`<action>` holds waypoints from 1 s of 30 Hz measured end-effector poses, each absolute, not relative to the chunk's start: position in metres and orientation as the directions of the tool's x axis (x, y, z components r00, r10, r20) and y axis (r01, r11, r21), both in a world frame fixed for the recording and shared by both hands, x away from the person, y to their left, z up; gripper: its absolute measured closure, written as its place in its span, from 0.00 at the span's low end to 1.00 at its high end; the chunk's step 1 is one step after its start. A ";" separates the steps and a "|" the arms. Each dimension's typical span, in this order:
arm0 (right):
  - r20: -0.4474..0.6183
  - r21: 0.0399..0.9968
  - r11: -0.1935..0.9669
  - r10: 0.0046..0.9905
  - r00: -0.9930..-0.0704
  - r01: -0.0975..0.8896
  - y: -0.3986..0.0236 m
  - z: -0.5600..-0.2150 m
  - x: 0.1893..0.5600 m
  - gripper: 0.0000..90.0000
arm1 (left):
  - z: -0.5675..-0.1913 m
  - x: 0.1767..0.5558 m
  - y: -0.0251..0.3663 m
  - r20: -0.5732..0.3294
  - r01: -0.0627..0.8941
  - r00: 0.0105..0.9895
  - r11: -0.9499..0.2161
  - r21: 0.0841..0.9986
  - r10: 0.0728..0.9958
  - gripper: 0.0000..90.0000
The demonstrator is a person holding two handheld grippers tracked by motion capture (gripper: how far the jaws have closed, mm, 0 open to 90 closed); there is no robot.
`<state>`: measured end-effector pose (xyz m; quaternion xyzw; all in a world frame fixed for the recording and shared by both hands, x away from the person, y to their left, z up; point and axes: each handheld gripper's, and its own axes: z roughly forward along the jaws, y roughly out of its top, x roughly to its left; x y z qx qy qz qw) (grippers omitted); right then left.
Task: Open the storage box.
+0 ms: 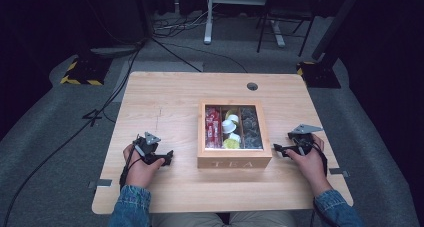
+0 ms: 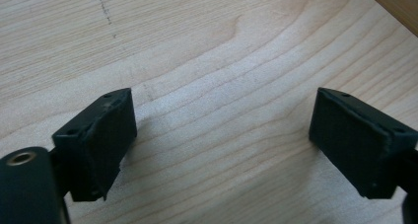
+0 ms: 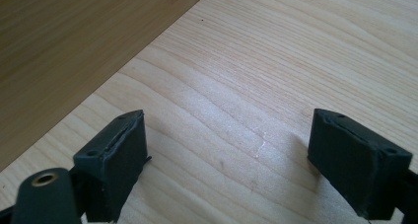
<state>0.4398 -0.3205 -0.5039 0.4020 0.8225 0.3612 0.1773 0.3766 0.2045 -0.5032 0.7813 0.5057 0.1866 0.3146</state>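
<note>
A wooden tea box [image 1: 234, 162] marked TEA stands in the middle of the table, its clear lid down over three compartments: red packets left, white and yellow pods in the middle, dark pods right. My left gripper [image 1: 169, 158] rests on the table left of the box, jaws wide apart and empty [image 2: 222, 135]. To the box's right lies my right gripper [image 1: 276, 149], also open with nothing between its jaws [image 3: 226, 155]. The box's wooden side [image 3: 74, 51] fills the upper left of the right gripper view.
The light wooden table [image 1: 165, 102] has a round cable hole [image 1: 252, 86] near its far edge. Beyond it lie grey carpet, cables, a desk leg and chair legs. A box corner [image 2: 394, 2] shows top right in the left gripper view.
</note>
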 end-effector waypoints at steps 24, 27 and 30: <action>-0.001 0.737 0.416 0.789 -0.615 0.533 -0.321 -0.504 0.440 0.17 | -0.447 0.353 0.192 -0.043 0.653 0.468 -0.312 0.690 0.883 0.27; -0.001 0.737 0.416 0.789 -0.615 0.533 -0.321 -0.504 0.440 0.17 | -0.440 0.351 0.186 -0.042 0.643 0.487 -0.326 0.693 0.873 0.27; 0.000 0.737 0.415 0.789 -0.614 0.533 -0.321 -0.504 0.440 0.17 | -0.432 0.347 0.179 -0.035 0.629 0.505 -0.340 0.699 0.862 0.27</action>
